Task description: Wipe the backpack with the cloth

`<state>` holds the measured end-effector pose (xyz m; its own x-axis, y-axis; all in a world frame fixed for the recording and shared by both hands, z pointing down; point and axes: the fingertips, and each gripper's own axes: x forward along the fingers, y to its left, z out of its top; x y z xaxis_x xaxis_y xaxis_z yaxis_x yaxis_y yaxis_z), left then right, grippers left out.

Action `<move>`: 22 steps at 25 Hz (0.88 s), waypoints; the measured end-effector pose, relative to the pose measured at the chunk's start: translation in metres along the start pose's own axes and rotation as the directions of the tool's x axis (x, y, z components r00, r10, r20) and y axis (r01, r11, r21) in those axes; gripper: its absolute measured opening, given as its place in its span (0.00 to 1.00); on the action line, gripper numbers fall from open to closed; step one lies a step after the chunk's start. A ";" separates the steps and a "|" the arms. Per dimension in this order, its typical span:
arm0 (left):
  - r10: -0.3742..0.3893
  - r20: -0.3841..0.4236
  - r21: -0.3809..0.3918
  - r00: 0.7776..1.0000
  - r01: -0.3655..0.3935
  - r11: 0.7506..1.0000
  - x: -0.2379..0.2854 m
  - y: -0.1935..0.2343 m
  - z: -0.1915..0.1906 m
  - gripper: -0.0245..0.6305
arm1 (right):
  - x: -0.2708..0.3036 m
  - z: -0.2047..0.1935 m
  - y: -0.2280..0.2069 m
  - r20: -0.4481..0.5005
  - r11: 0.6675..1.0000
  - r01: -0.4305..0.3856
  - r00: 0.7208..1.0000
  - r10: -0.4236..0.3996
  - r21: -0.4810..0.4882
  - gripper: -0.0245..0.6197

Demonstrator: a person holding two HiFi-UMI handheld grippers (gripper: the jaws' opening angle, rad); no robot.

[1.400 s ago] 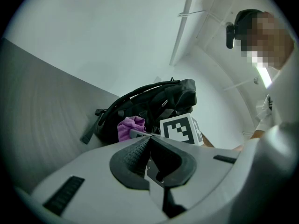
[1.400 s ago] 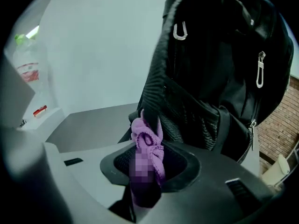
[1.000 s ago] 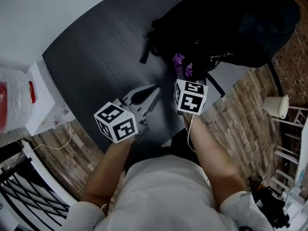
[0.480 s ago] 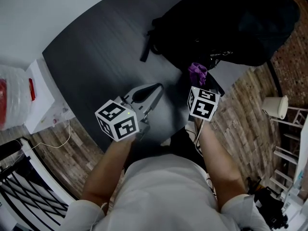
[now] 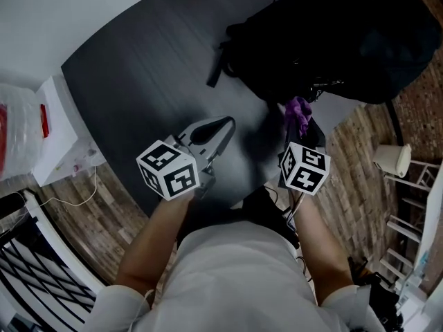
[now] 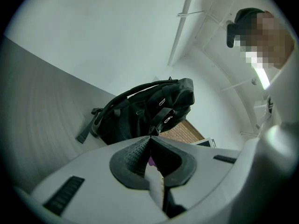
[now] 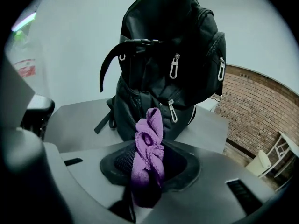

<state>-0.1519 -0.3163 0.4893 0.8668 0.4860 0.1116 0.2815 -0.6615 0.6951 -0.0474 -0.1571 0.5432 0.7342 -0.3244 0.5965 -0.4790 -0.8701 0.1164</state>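
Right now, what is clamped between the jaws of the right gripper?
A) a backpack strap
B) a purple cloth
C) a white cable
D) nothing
B: in the right gripper view, the purple cloth sits bunched between the pads of the right gripper, apart from the black backpack behind it.

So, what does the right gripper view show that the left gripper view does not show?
Only the right gripper view shows the right tongs shut on the purple cloth, and a white chair at the lower right. Only the left gripper view shows the left tongs, shut with nothing gripped. Both show the black backpack on the dark table.
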 end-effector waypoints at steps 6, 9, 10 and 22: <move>0.028 0.018 -0.021 0.999 -0.027 0.999 -0.008 0.014 0.003 0.04 | 0.009 0.006 0.050 -0.013 0.993 -0.116 0.993 0.116 -0.015 0.22; 0.043 0.024 -0.034 0.999 -0.042 0.999 -0.014 0.023 0.003 0.04 | 0.017 0.009 0.078 -0.018 0.985 -0.168 0.986 0.168 -0.041 0.22; 0.049 0.028 -0.037 0.998 -0.048 0.998 -0.016 0.026 0.003 0.04 | 0.020 0.011 0.087 -0.021 0.982 -0.184 0.983 0.183 -0.049 0.22; 0.087 0.026 -0.076 0.996 -0.085 0.993 -0.031 0.050 0.001 0.04 | 0.098 0.050 0.171 -0.042 0.946 -0.220 0.975 0.216 -0.238 0.22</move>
<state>-0.1643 -0.3649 0.5204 0.8984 0.4114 0.1535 0.1743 -0.6550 0.7352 -0.0337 -0.3565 0.5815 0.5926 -0.4890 0.6400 -0.7291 -0.6635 0.1681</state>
